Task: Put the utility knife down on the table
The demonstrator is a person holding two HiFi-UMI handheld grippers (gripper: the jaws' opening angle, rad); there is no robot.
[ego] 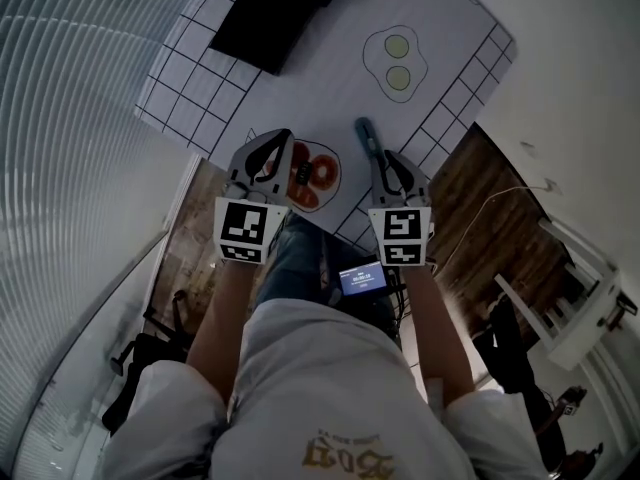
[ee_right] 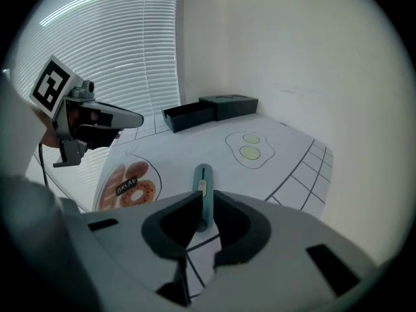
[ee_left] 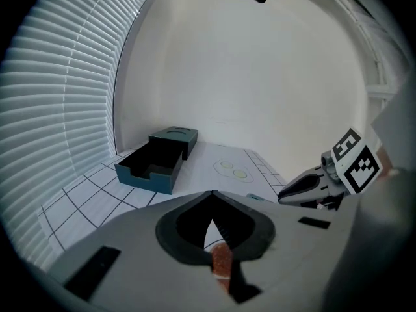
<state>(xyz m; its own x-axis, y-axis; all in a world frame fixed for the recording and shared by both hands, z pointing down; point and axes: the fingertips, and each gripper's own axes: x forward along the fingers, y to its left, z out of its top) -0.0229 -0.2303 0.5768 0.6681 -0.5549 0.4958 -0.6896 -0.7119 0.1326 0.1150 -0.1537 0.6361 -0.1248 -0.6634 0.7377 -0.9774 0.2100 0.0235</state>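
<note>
The teal utility knife lies along the white mat with its near end between the jaws of my right gripper. Both pads sit against its sides, so the gripper is shut on it. In the head view the knife sticks out beyond the right gripper, pointing toward the fried-egg drawing. Whether it rests on the mat or hangs just above it I cannot tell. My left gripper hovers over the bread drawing, its tips together and holding nothing.
A dark teal open box stands at the far side of the gridded white mat; it also shows in the left gripper view. Window blinds run along the left. White furniture stands on the wood floor at the right.
</note>
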